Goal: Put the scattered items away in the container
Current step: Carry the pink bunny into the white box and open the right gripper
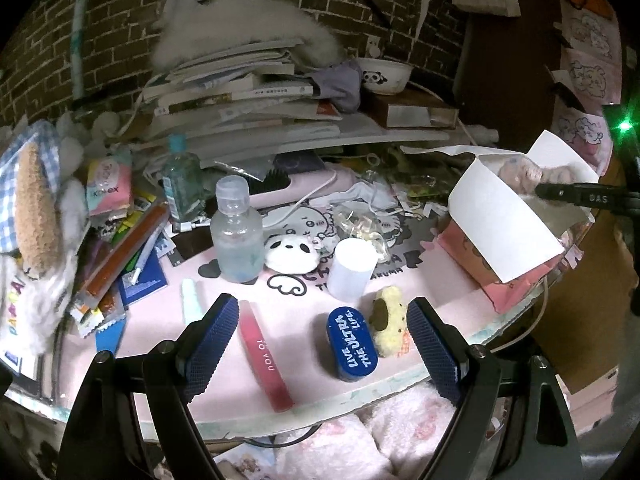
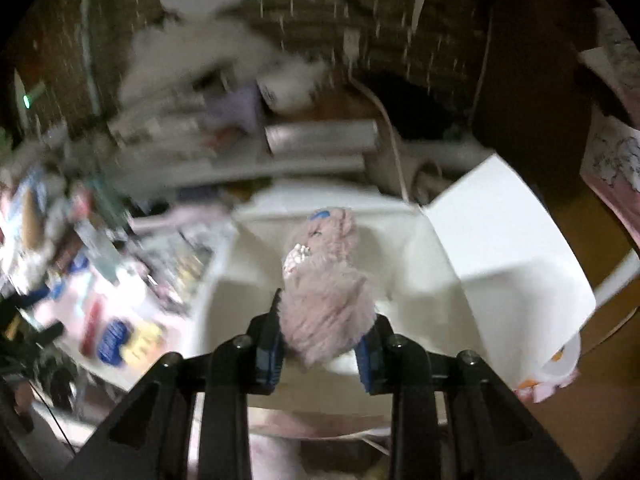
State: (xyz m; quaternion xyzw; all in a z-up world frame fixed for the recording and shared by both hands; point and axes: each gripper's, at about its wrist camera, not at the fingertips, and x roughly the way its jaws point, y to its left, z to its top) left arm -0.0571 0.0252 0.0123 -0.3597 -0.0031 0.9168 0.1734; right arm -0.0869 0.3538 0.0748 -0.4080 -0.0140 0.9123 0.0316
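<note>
So the right gripper (image 2: 322, 336) is pinching a fuzzy pink plush toy (image 2: 324, 280) by its bottom end, with the toy's long axis sticking straight out ahead of the fingers and hanging over the open white box (image 2: 500, 240). The box interior sits directly below and in front of it, flaps up, so my guess is the next move is basically just a drop. The right-wrist view is pretty blurry, so I can't make out any detail on the toy.

The left gripper (image 1: 322, 344) is spread wide and holding nothing, parked over the near edge of the pink desk mat (image 1: 224, 320). Between its fingers lie a blue case (image 1: 353, 344) reading "LIVE THE ULTRA LIFE", a red tube (image 1: 264, 360) marked "TO YOU" and a small yellow plush (image 1: 387, 320). The left hand is clearly closer to those. Further back there's a pack reading "KOTEX" (image 1: 110, 190), partly hidden.
</note>
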